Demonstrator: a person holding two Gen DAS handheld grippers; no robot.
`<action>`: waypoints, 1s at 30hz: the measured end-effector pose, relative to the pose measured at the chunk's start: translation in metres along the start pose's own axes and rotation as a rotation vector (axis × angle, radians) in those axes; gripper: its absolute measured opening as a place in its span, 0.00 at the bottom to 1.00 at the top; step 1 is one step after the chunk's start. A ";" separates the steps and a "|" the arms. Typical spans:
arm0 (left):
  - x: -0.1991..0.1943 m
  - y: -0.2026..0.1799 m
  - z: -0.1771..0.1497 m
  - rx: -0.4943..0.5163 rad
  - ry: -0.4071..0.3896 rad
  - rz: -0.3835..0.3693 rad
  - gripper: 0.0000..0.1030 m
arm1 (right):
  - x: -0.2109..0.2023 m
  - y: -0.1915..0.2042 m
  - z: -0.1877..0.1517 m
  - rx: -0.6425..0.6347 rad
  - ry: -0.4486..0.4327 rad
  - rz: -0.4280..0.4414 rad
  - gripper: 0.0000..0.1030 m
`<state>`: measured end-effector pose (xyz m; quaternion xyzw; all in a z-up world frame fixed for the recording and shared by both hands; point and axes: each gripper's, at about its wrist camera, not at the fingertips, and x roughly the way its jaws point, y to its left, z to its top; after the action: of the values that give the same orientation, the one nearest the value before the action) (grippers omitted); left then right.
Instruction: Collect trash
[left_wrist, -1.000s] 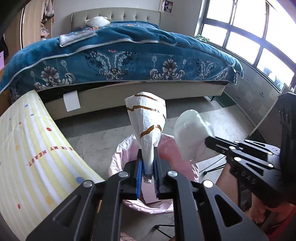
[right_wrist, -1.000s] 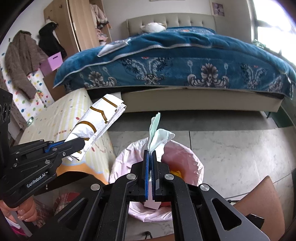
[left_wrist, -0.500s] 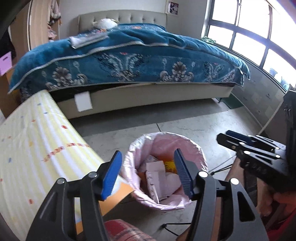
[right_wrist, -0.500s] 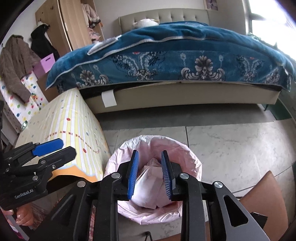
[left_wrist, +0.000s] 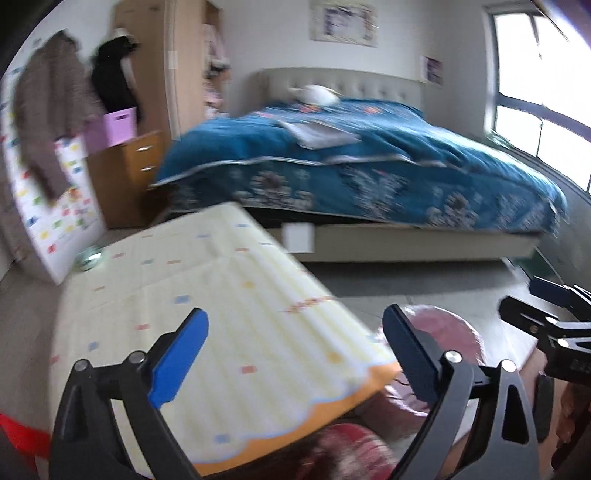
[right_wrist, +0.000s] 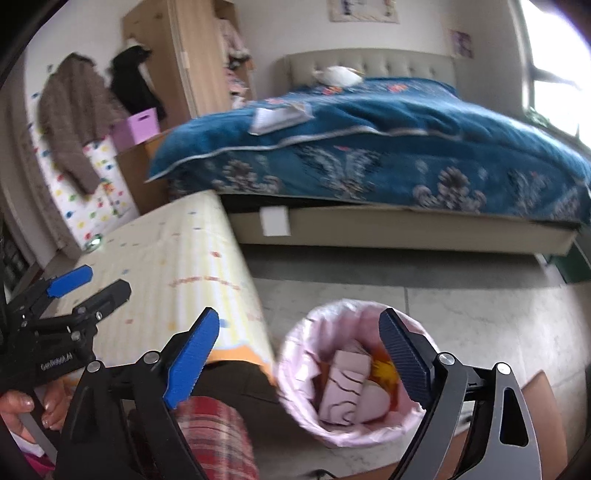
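Over the pink-lined trash bin (right_wrist: 354, 373) your right gripper (right_wrist: 299, 354) hung with jaws spread wide and empty; the left gripper (left_wrist: 295, 354), also spread and empty, pointed at the striped mat (left_wrist: 207, 314). The dropped paper trash (right_wrist: 343, 384) sat in the bin. The views were smeared, so probably you were swinging fast, and a finger could clip the bin rim and tip it.

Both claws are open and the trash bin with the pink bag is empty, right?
Not quite. Both claws are open, the left claw and the right claw, but the trash bin with the pink bag is not empty. The right wrist view shows crumpled paper trash lying inside it.
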<state>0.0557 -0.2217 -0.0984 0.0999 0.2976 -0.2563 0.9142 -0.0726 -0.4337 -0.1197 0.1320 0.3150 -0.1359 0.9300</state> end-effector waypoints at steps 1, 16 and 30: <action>-0.006 0.012 -0.001 -0.018 -0.005 0.024 0.92 | -0.002 0.012 0.003 -0.022 -0.004 0.022 0.87; -0.086 0.156 -0.035 -0.240 0.041 0.277 0.93 | -0.017 0.154 0.041 -0.169 0.031 0.193 0.90; -0.164 0.189 -0.049 -0.355 0.090 0.425 0.93 | -0.050 0.226 0.044 -0.261 0.017 0.236 0.91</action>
<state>0.0183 0.0222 -0.0341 0.0095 0.3507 0.0020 0.9364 -0.0103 -0.2298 -0.0191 0.0472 0.3203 0.0175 0.9460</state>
